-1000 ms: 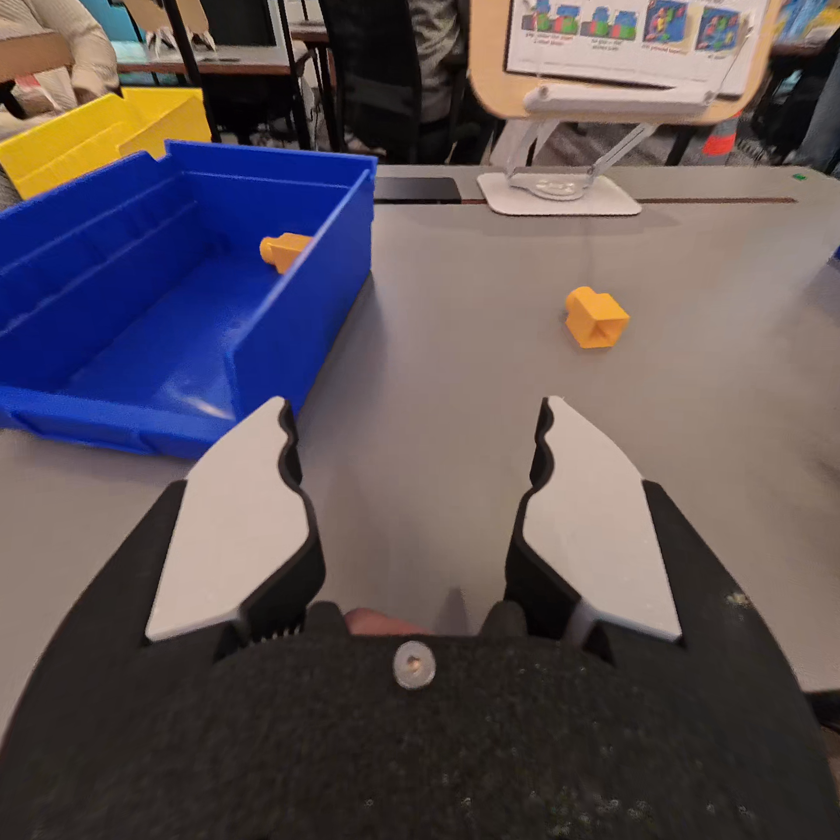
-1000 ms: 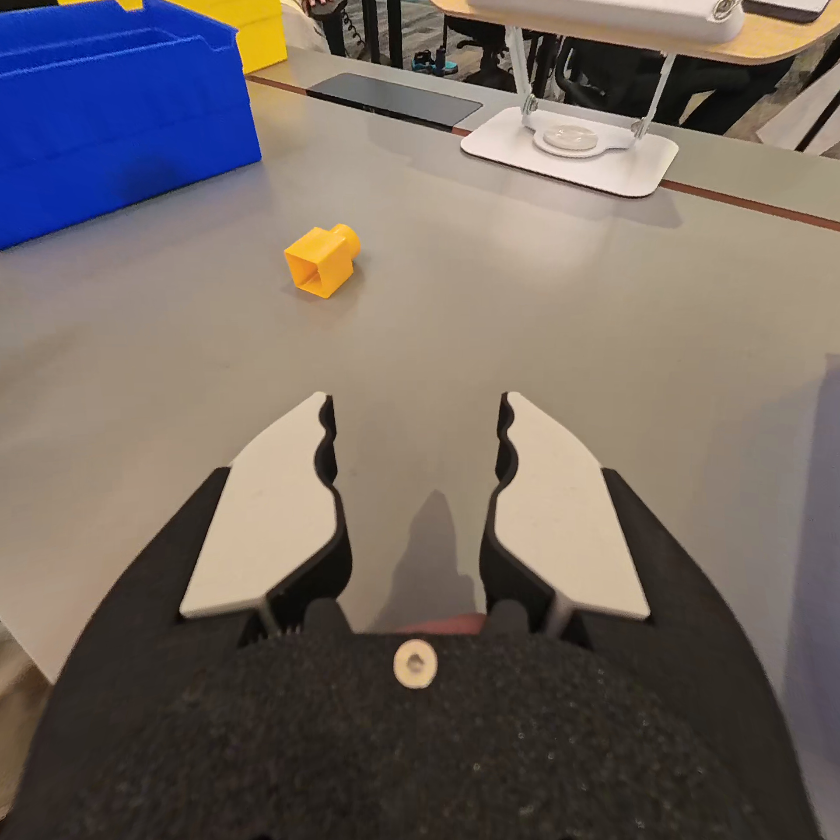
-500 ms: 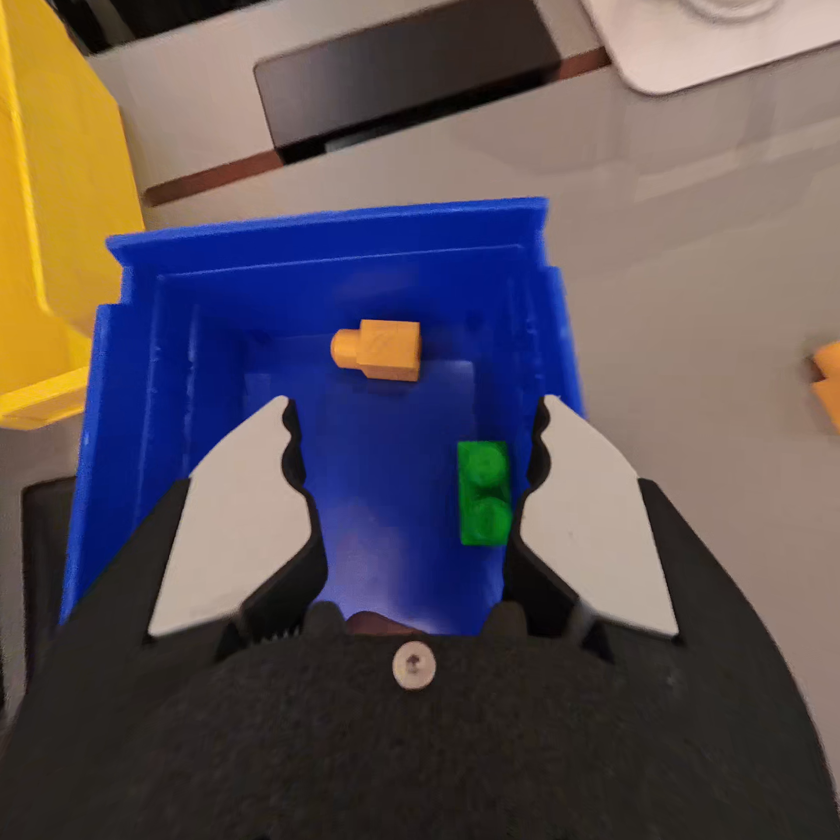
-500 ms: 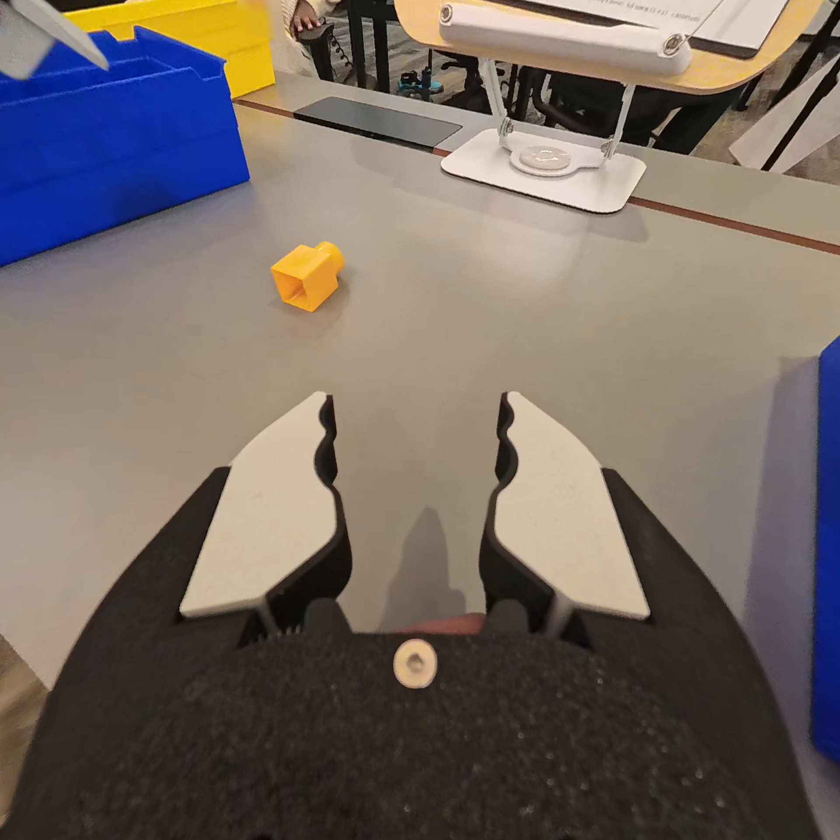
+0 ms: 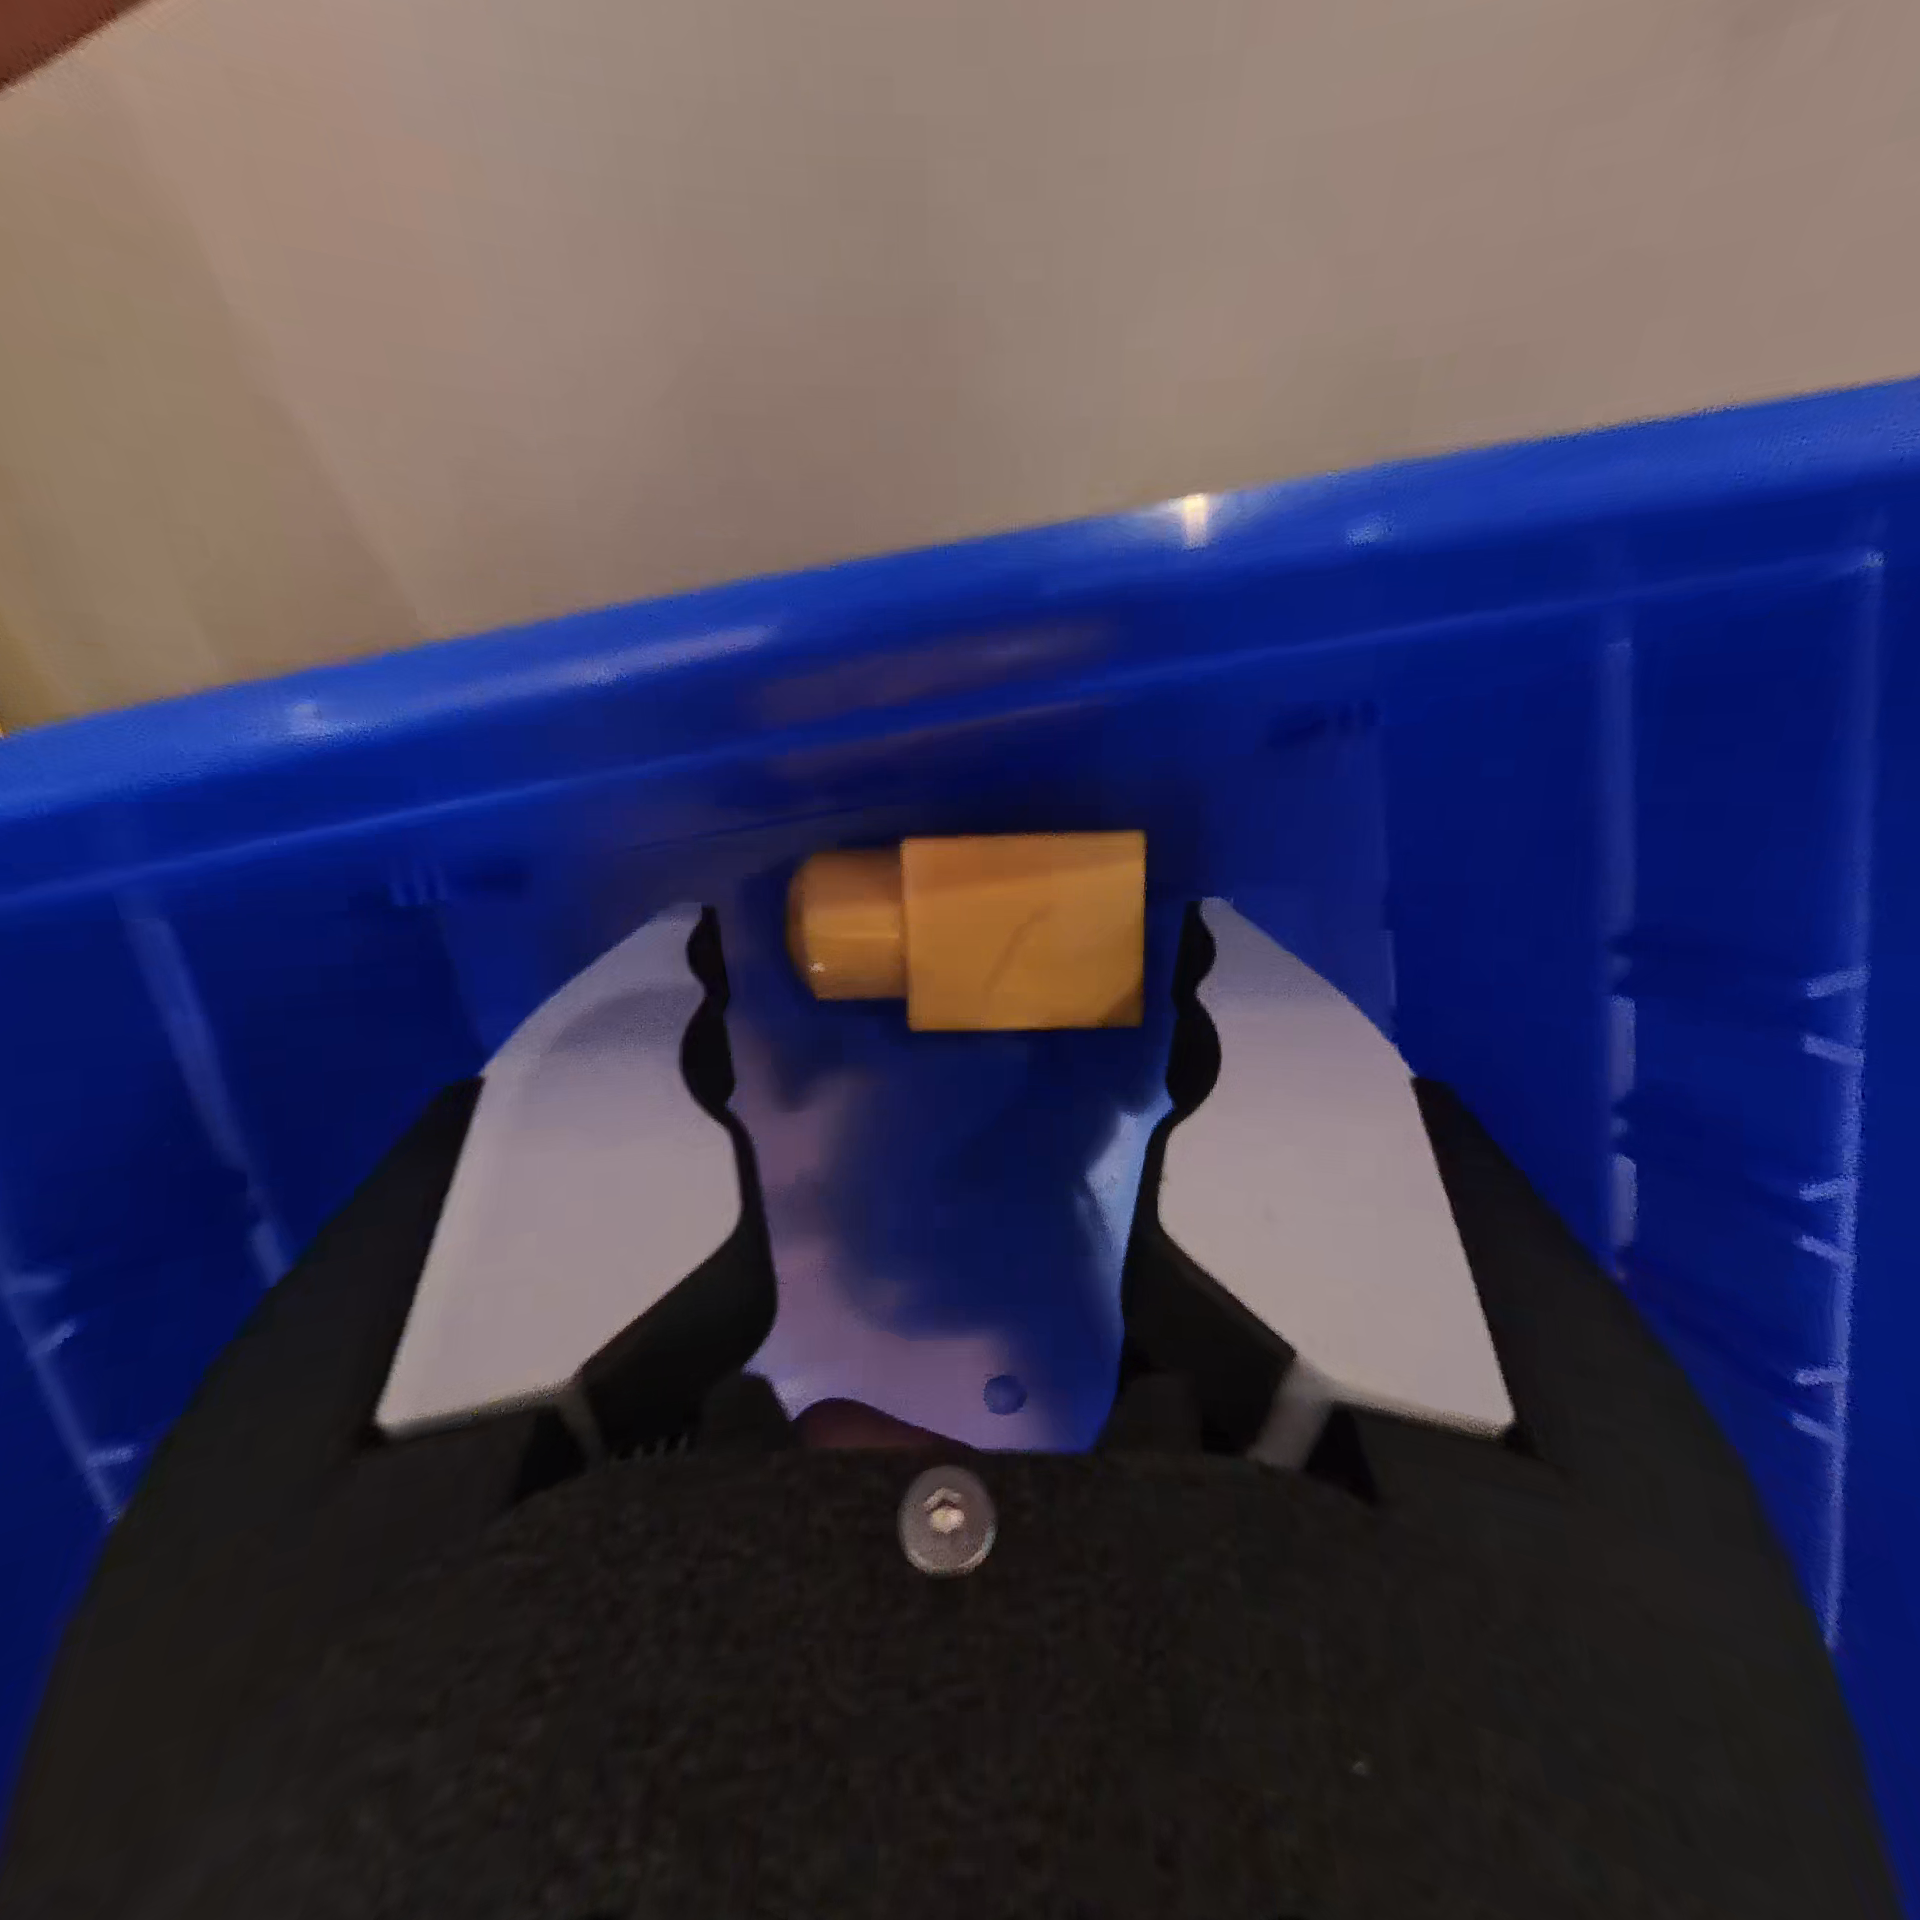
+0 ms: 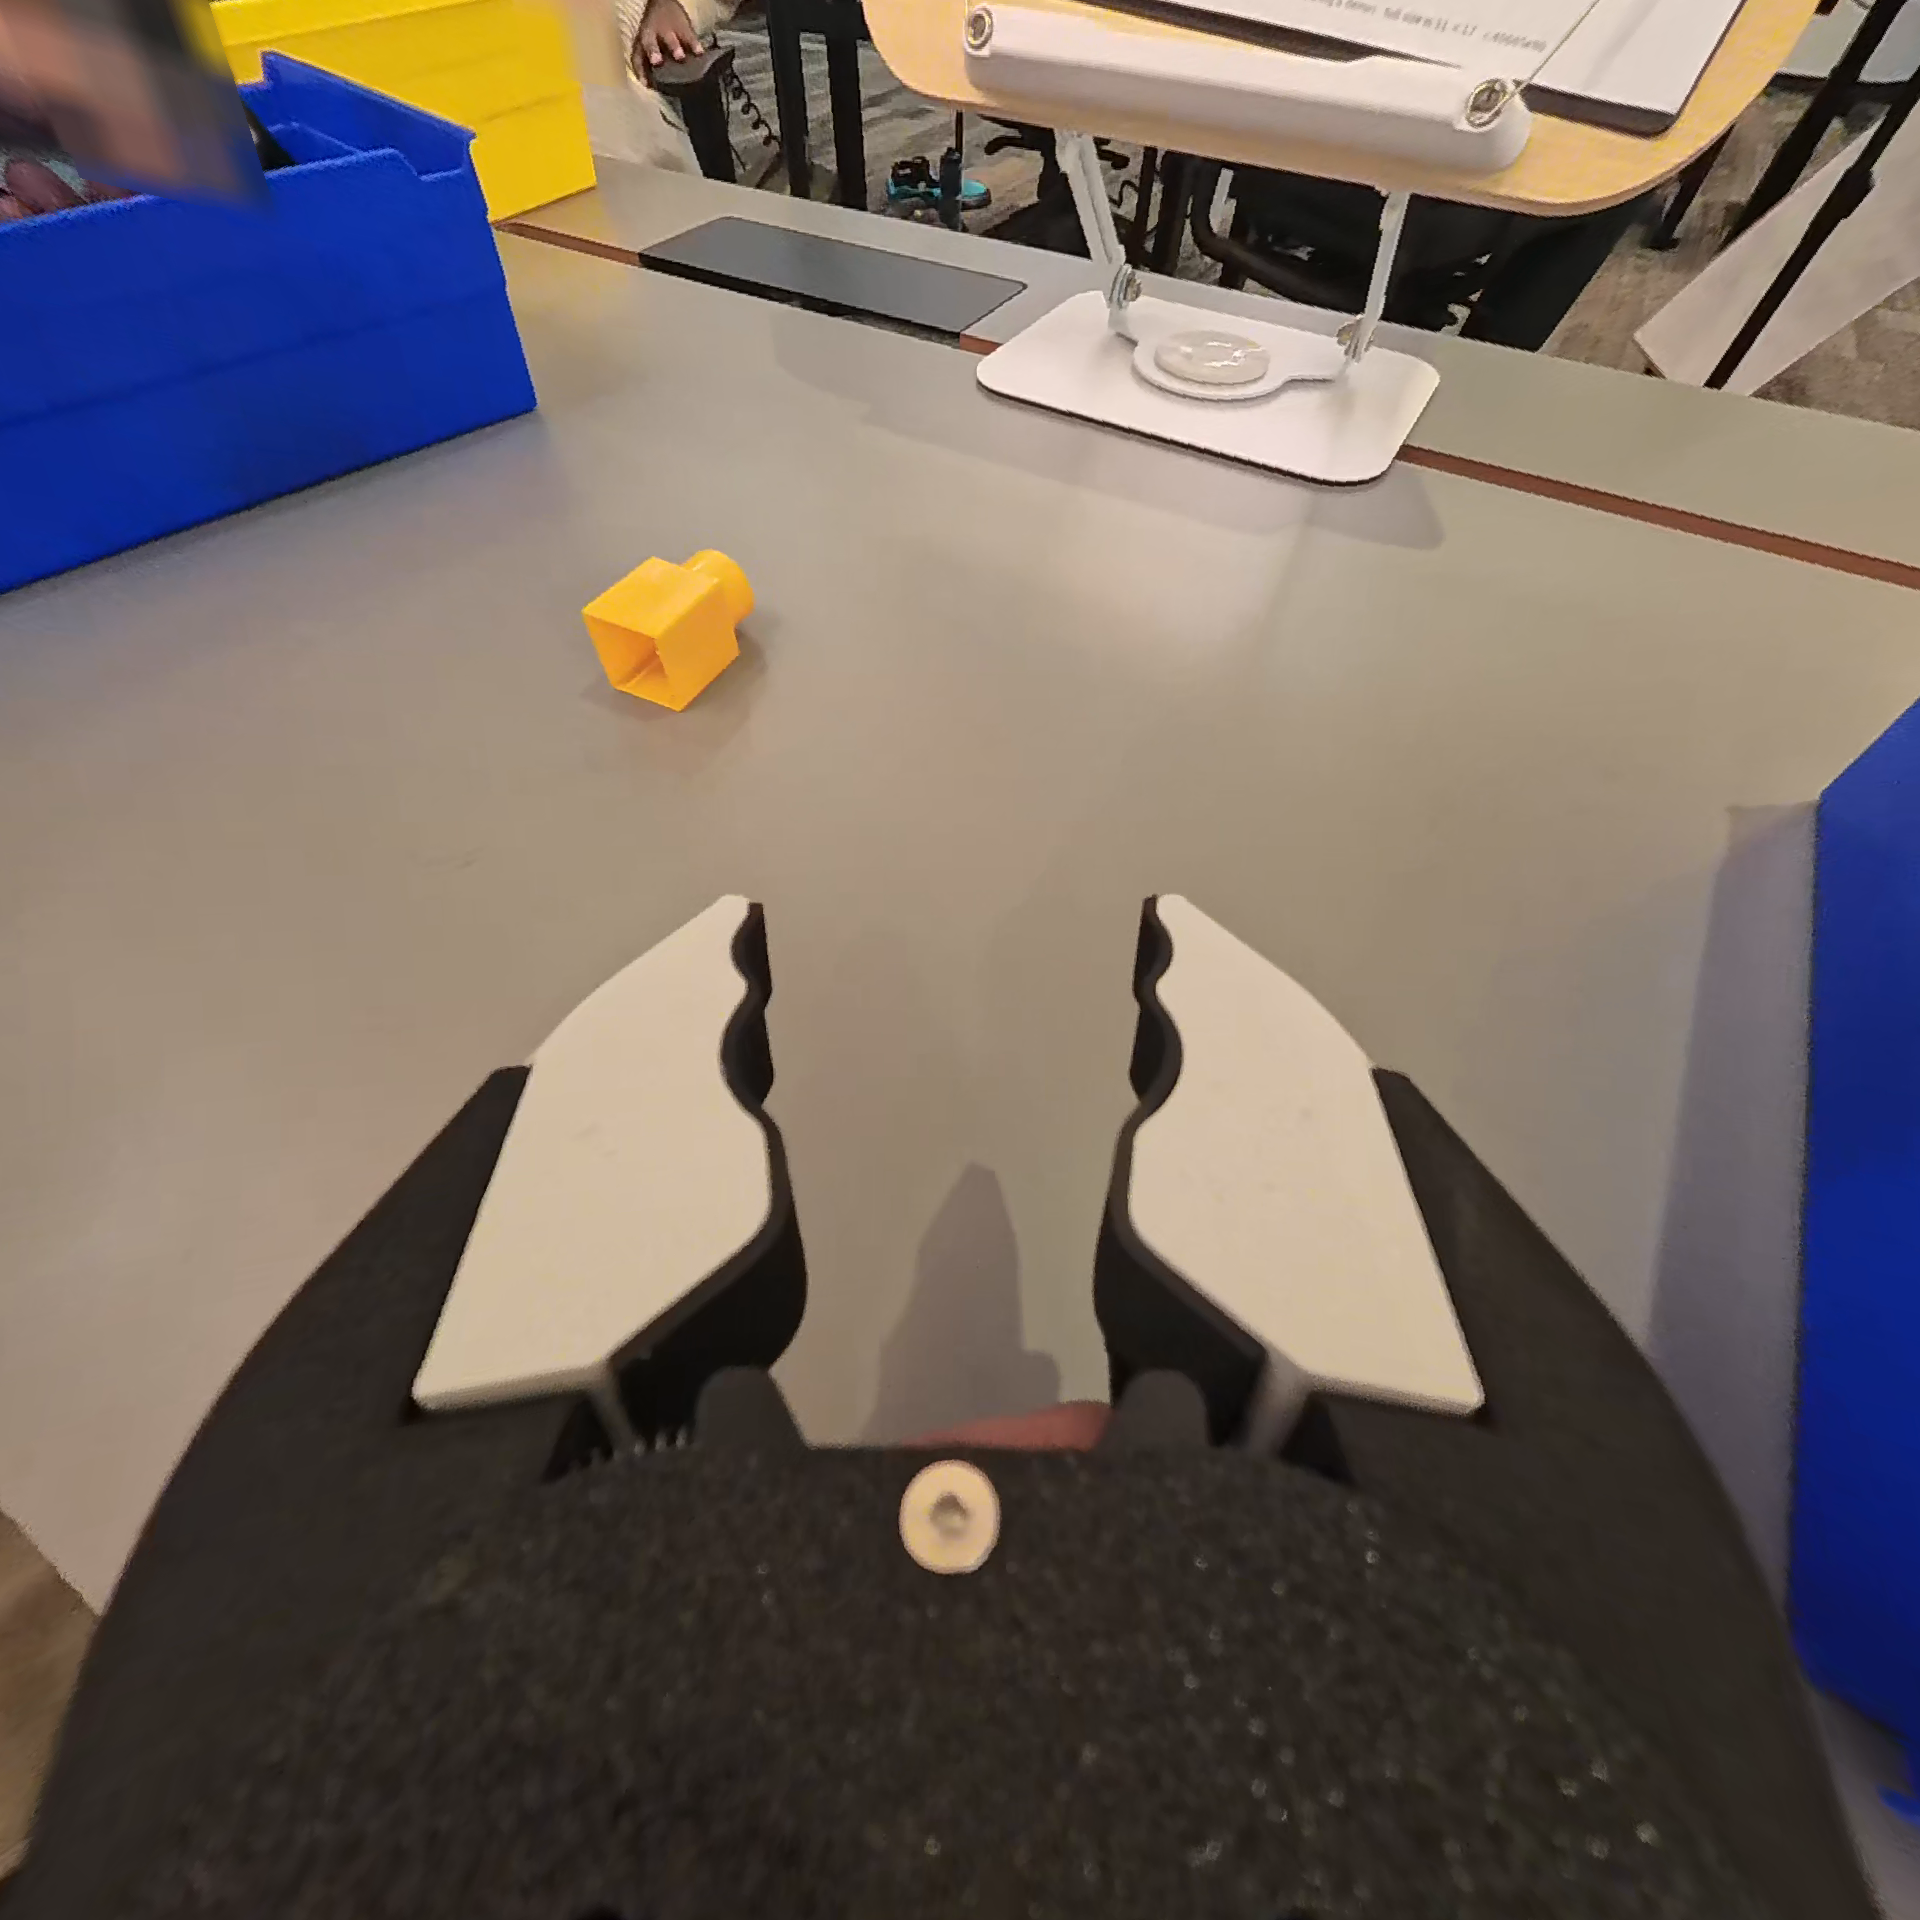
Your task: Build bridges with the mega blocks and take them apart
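An orange block (image 5: pixel 997 933) lies on its side mid-frame inside the blue bin (image 5: pixel 312 821), stud pointing left, right between the tips of my left gripper (image 5: pixel 951 914), whose fingers are spread wide and gripping nothing. My right gripper (image 6: pixel 951 909) hangs wide open and empty over the grey table (image 6: pixel 1039 727); a second orange block (image 6: pixel 668 630) lies tipped at centre left, hollow end facing me.

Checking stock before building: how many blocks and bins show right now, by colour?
Orange blocks: 2, one in the bin, one on the table
Blue bins: 2
Yellow bins: 1
Total: 5
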A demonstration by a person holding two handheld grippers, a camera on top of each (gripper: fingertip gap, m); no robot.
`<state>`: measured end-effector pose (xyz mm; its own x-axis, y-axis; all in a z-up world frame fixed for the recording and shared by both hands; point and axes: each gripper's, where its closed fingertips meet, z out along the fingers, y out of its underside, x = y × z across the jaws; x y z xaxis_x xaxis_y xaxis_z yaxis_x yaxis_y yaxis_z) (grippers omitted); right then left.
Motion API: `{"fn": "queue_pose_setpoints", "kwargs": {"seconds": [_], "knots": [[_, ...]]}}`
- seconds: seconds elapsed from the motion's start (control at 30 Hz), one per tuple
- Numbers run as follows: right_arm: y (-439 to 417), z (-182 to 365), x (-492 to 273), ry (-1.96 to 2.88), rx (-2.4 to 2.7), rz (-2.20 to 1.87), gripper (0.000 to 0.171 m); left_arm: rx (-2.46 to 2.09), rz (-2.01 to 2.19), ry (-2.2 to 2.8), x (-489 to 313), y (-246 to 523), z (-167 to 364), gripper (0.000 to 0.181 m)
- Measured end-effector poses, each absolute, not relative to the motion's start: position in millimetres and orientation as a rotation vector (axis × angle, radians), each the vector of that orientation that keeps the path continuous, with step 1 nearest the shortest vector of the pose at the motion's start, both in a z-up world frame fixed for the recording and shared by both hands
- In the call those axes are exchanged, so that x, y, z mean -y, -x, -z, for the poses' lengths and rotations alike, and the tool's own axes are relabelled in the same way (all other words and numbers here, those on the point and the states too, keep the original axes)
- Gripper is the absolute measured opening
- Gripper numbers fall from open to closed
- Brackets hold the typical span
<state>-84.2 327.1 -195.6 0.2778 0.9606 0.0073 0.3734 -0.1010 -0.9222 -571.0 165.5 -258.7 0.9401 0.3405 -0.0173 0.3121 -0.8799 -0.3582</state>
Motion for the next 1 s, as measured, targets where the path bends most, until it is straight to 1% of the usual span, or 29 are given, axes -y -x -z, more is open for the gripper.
{"fn": "queue_pose_setpoints", "kwargs": {"seconds": [0.1, 0.37, 0.5, 0.6, 0.77, 0.9, 1.0], "knots": [[85.0, 197.5, -326.2, 1.651, 1.252, -0.819, 0.067, 0.442, -0.100, 2.788, -166.2, 568.1, 269.5, 0.069], [85.0, 196.9, -323.9, 1.646, 1.256, -0.821, 0.067, 0.446, -0.113, 2.781, -170.2, 572.6, 270.2, 0.068], [84.2, 194.8, -323.8, 1.643, 1.254, -0.825, 0.066, 0.424, -0.192, 2.778, -164.4, 574.3, 263.3, 0.068], [83.3, 191.6, -324.5, 1.636, 1.246, -0.828, 0.066, 0.419, -0.250, 2.712, -157.7, 572.8, 240.0, 0.069], [84.1, 190.6, -323.1, 1.631, 1.247, -0.835, 0.066, 0.371, -0.422, 2.452, -146.1, 545.2, 171.3, 0.069], [86.3, 192.4, -319.2, 1.628, 1.259, -0.838, 0.066, 0.302, -0.514, 2.234, -134.1, 487.0, 122.3, 0.068], [87.7, 194.6, -315.4, 1.628, 1.270, -0.840, 0.066, 0.271, -0.564, 2.126, -120.5, 437.4, 103.8, 0.068]]}}
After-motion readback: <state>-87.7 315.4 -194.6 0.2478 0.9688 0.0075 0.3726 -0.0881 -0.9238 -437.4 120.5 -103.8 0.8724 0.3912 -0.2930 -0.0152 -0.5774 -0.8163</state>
